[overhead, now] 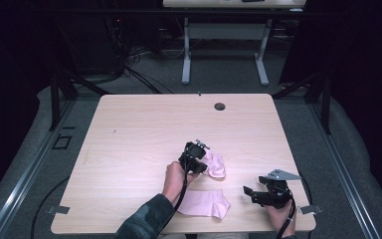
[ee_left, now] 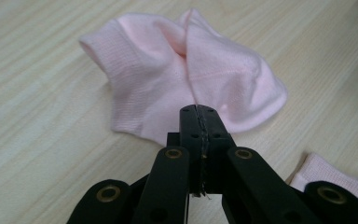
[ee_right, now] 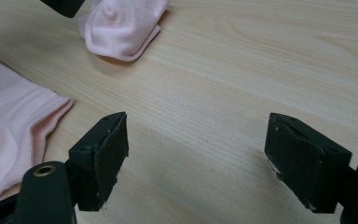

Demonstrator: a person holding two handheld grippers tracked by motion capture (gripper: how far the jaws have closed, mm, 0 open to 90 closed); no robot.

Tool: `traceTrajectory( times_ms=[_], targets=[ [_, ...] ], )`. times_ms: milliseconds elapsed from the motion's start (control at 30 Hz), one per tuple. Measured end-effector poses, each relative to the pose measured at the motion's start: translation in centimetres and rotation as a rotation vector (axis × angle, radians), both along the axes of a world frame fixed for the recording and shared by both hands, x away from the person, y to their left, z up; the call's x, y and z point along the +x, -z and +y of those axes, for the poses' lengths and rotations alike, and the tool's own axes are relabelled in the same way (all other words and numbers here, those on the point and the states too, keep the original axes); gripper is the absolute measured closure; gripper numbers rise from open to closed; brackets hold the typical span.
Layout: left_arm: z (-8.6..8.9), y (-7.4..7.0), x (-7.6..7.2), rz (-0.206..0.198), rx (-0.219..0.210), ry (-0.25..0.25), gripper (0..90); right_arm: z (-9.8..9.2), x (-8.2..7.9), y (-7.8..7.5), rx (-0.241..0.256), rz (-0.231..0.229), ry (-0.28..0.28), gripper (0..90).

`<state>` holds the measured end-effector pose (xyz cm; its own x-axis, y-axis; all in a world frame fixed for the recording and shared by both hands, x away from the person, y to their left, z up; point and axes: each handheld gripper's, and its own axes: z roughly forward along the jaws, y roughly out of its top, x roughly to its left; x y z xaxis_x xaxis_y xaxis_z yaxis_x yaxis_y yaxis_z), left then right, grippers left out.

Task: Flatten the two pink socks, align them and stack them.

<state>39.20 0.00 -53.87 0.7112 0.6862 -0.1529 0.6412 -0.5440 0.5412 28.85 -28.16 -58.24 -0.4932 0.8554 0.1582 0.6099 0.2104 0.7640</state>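
the person's left hand (overhead: 175,175) reaches forward from the bottom edge over the middle of the table (overhead: 139,129), its dark sleeve (overhead: 146,219) low at the near edge, and carries the left gripper (overhead: 197,152) tipped down toward the wood. the right hand (overhead: 281,215) sits back near the table's near right corner, holding the right gripper (overhead: 252,191) level and pointed leftward.

a crumpled pink sock (ee_left: 191,74) lies bunched just ahead of the left gripper, its near edge at the jaw tips. a second pink sock (overhead: 205,203) lies flat close to the near edge, between the two hands (its cuff shows at the left of the right gripper view).

the left gripper's jaws are pressed fully together, pad against pad, in the left gripper view; whether a fold of the crumpled sock is pinched between them, i cannot tell. the right gripper's jaws stand wide apart with bare wood between them, touching nothing, the flat sock just beside its left jaw.
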Motion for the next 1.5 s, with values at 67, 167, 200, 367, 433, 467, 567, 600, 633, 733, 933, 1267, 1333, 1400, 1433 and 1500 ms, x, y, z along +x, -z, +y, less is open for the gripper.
traceTrajectory(
  times_ms=[67,167,200,367,433,467,567,600,633,733,933,1267,1333,1400,1433,1500],
  targets=[
    [-0.2,-0.4,0.1,0.006,-0.015,-0.003,74.0,0.0,0.0,0.0,-0.004,0.0,0.001,20.7],
    [-1.0,-0.6,0.3,0.0,-0.007,0.005,56.6,0.1,0.0,0.0,-0.011,-0.002,-0.001,20.7],
    [-1.4,-0.6,0.3,0.001,0.001,0.014,55.2,0.1,0.0,0.0,-0.012,-0.002,-0.001,20.7],
    [-3.3,0.3,0.6,0.006,0.059,0.045,58.1,0.2,0.0,0.0,-0.018,-0.006,0.0,20.7],
    [-3.8,0.6,0.6,0.003,0.075,0.056,67.2,0.2,0.0,0.0,-0.022,-0.003,-0.003,20.7],
    [-3.9,0.7,0.5,0.002,0.079,0.062,73.3,0.2,0.0,0.0,-0.025,-0.002,-0.004,20.7],
    [-4.3,0.7,0.3,-0.013,0.094,0.085,86.3,0.2,0.0,0.0,-0.022,-0.004,-0.002,20.7],
    [-4.4,0.7,0.3,-0.016,0.093,0.088,87.2,0.2,0.0,0.0,-0.022,-0.003,-0.002,20.7],
    [-4.3,0.7,0.3,-0.015,0.091,0.088,88.0,0.2,0.0,0.0,-0.023,-0.005,-0.003,20.7],
    [-4.1,0.3,0.2,-0.024,0.07,0.088,88.8,0.2,0.0,0.0,-0.022,-0.004,-0.004,20.6],
    [-3.2,-1.2,0.1,-0.04,0.006,0.084,89.0,0.1,0.0,0.0,-0.015,0.01,-0.007,20.6],
    [-2.5,-5.0,-0.4,-0.077,-0.078,0.107,88.9,2.4,1.6,-1.9,0.065,0.03,-0.084,26.0],
    [-2.5,-5.6,-0.6,-0.083,-0.089,0.113,88.9,2.8,2.0,-2.1,0.076,0.03,-0.094,28.5],
    [-2.5,-6.1,-0.8,-0.089,-0.103,0.123,88.9,3.5,2.9,-2.3,0.074,0.036,-0.102,31.9],
    [-2.4,-6.6,-1.1,-0.096,-0.112,0.133,88.9,3.9,3.8,-2.4,0.085,0.033,-0.112,37.6],
    [-2.4,-7.0,-1.3,-0.104,-0.123,0.137,88.9,4.1,4.5,-2.5,0.109,0.037,-0.116,42.8]
  ],
)
